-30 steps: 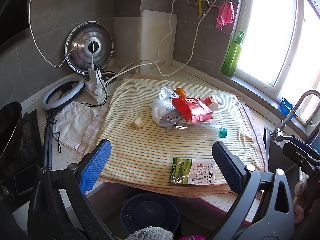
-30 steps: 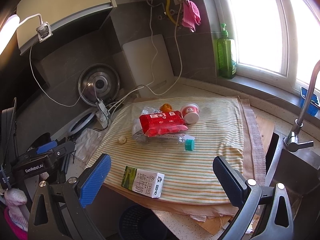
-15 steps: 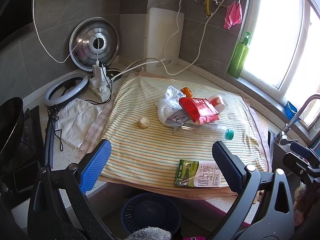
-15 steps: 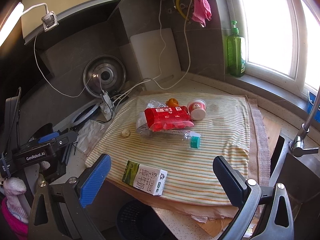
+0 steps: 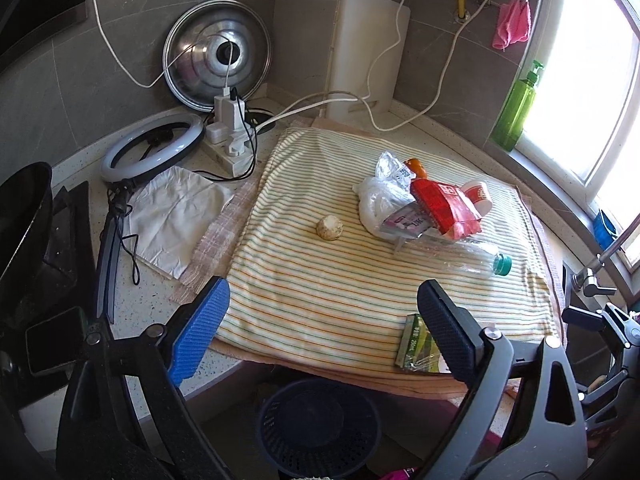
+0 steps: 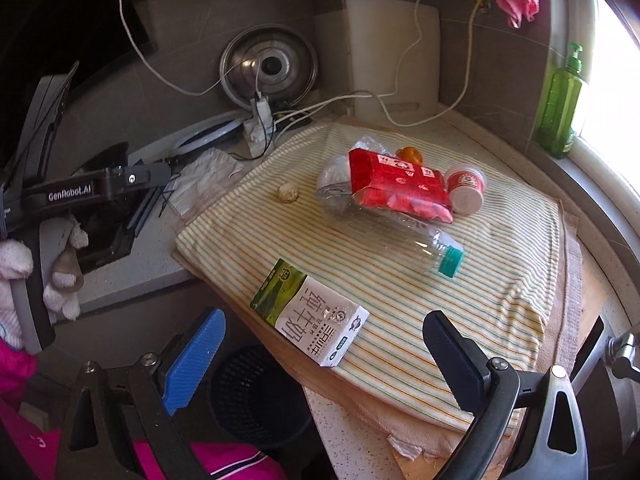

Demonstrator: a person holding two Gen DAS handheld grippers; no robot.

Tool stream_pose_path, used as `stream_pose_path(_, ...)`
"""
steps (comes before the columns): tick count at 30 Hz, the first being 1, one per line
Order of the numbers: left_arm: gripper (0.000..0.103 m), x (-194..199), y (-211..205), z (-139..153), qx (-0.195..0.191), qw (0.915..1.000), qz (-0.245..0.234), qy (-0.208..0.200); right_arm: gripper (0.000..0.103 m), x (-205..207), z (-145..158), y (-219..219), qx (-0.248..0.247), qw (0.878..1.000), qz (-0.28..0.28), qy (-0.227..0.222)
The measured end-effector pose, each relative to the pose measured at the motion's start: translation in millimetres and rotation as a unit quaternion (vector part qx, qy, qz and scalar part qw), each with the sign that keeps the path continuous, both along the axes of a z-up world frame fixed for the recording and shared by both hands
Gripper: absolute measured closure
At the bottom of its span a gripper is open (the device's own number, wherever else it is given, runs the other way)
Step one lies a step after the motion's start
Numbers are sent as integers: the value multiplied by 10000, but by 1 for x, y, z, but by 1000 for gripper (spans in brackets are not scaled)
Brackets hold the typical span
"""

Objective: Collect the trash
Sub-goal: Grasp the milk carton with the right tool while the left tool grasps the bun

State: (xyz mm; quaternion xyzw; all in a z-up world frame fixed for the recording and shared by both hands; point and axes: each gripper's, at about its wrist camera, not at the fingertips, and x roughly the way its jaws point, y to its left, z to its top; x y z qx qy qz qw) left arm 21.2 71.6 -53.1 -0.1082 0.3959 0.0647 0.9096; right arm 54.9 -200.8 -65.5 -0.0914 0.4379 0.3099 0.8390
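Trash lies on a striped cloth (image 5: pixel 320 296): a red packet (image 6: pixel 396 184), a clear bottle with a teal cap (image 6: pixel 400 240), a red-and-white cup (image 6: pixel 466 188), a white plastic bag (image 5: pixel 380 204), a small crumpled ball (image 5: pixel 329 228) and a green-and-white milk carton (image 6: pixel 312 316). My right gripper (image 6: pixel 324 332) is open just above the carton, which shows between its fingers untouched. My left gripper (image 5: pixel 320 308) hovers over the cloth's near edge; its jaws are closing with nothing between them. The carton (image 5: pixel 416 344) is partly hidden behind its right finger.
A dark plastic basket (image 5: pixel 320 428) stands on the floor below the counter edge. A ring light (image 5: pixel 152 152), power strip (image 5: pixel 232 136), pot lid (image 5: pixel 218 56) and white cloth (image 5: pixel 172 216) crowd the left. A sink tap (image 6: pixel 620 352) is at the right.
Both grippers have come lower and closer to the cloth. The right view has rolled and the milk carton now fills the space ahead of its fingers. The left jaws have narrowed slightly.
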Motion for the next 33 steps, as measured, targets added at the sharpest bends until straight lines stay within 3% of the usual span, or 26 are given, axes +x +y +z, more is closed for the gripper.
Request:
stream_pose_path(4, 17, 9, 13, -15, -124, 9997, 67, 194, 7, 5, -23, 22, -363, 9976, 559, 197)
stream_pose_path(9, 19, 19, 21, -29, -67, 9992, 102, 372, 7, 8, -45, 51, -972, 9880, 1200, 91)
stream_pose_path(16, 23, 32, 28, -47, -184, 9982, 111, 559, 6, 8, -79, 87, -2063, 9577, 1988, -252)
stream_pose_path(21, 32, 44, 32, -60, -314, 9968, 79, 724, 6, 15, -97, 98, -2430, 9434, 2233, -336)
stream_pose_path(25, 36, 56, 33, -68, -338, 9961, 36, 818, 7, 26, -104, 99, -2447, 9453, 2143, -255)
stream_pose_path(28, 41, 68, 30, -74, -343, 9954, -35, 894, 10, 39, -107, 96, -2205, 9553, 1967, 42)
stream_pose_path(30, 42, 76, 27, -78, -347, 9951, -92, 921, 20, 48, -109, 91, -1971, 9636, 1775, 345)
stream_pose_path(33, 45, 90, 22, -84, -400, 9943, -184, 970, 25, 62, -112, 80, -1685, 9733, 1388, 711)
